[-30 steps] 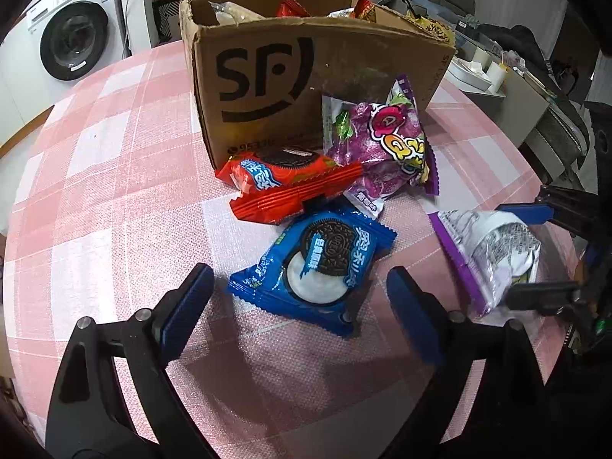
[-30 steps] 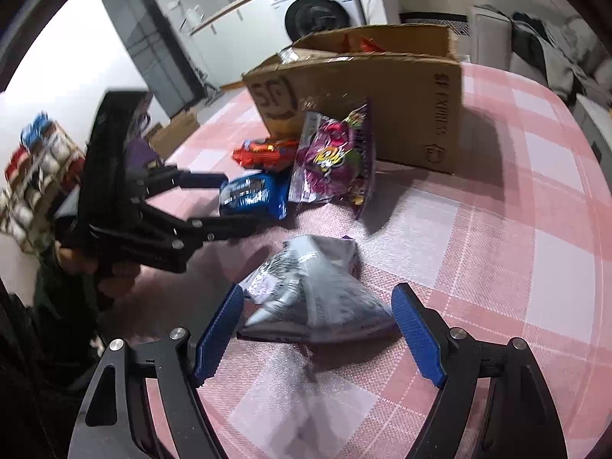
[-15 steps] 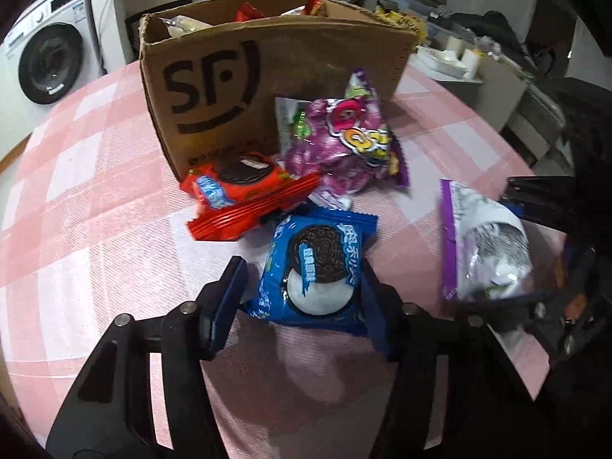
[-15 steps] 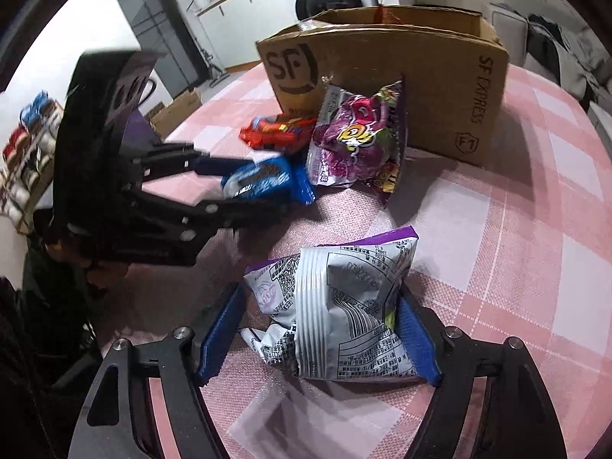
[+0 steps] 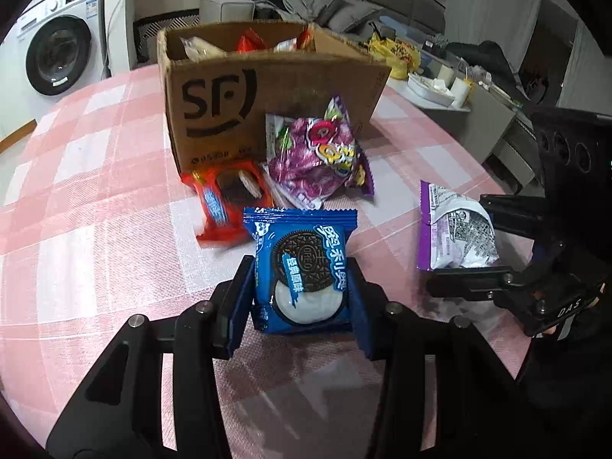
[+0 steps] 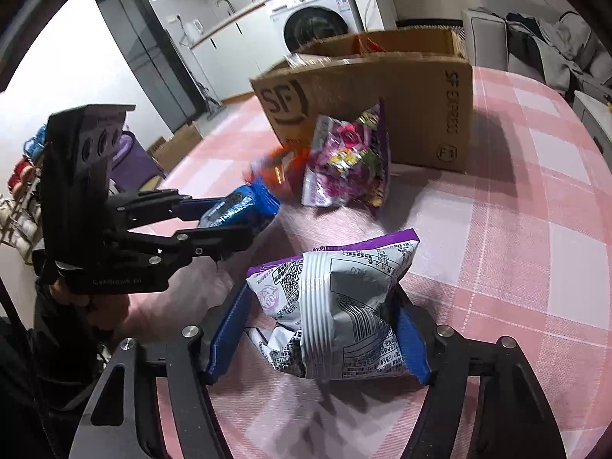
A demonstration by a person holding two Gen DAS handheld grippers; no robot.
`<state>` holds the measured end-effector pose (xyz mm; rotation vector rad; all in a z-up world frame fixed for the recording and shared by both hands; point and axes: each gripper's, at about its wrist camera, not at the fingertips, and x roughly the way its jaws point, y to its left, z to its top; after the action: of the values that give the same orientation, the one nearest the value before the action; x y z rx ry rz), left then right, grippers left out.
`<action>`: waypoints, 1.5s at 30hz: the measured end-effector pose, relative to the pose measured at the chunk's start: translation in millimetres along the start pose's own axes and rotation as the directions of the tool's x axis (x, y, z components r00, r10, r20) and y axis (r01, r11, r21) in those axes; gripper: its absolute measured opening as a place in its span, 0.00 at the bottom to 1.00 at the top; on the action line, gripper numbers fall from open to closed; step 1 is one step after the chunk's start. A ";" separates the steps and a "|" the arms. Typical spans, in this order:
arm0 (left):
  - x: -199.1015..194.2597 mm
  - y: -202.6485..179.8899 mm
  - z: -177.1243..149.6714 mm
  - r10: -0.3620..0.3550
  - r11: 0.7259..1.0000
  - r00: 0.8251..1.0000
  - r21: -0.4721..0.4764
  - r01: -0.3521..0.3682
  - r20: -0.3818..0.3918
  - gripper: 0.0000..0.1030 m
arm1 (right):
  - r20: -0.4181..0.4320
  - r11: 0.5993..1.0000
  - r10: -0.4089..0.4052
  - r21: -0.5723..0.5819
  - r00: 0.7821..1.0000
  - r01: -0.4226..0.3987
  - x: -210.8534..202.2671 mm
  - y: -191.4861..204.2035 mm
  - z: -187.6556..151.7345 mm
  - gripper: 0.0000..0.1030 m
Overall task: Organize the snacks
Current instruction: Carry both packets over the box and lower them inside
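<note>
My left gripper [image 5: 300,302] is shut on a blue Oreo packet [image 5: 302,267] and holds it lifted off the pink checked tablecloth [image 5: 95,199]. My right gripper [image 6: 319,340] is shut on a silver and purple snack bag [image 6: 336,306], also lifted. Each gripper shows in the other's view: the right one with its bag [image 5: 455,229], the left one with its packet [image 6: 233,210]. A red Oreo packet [image 5: 225,202] and a purple candy bag [image 5: 317,160] lie in front of an open SF cardboard box [image 5: 267,95] with several snacks inside.
The round table's edge drops off at the right near a low grey side table [image 5: 451,91] with dishes. A washing machine [image 5: 57,53] stands beyond the table at the back left. A sofa with clothes [image 6: 543,49] is behind the box.
Both grippers closed on their packets and raised them off the table. The blue Oreo packet now stands upright between my left fingers. The red packet has shifted and looks blurred.
</note>
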<state>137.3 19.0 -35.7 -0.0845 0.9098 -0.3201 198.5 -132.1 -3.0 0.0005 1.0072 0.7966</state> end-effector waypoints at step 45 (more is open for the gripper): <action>-40.3 35.8 153.1 0.154 0.983 0.940 -0.141 -0.116 0.304 0.41 | 0.352 0.993 -0.060 0.115 0.934 0.021 -50.4 -26.4 157.9 0.70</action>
<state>243.3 55.8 81.6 -0.1792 0.6136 -0.1168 318.8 -126.2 113.9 0.2117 0.7031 0.6722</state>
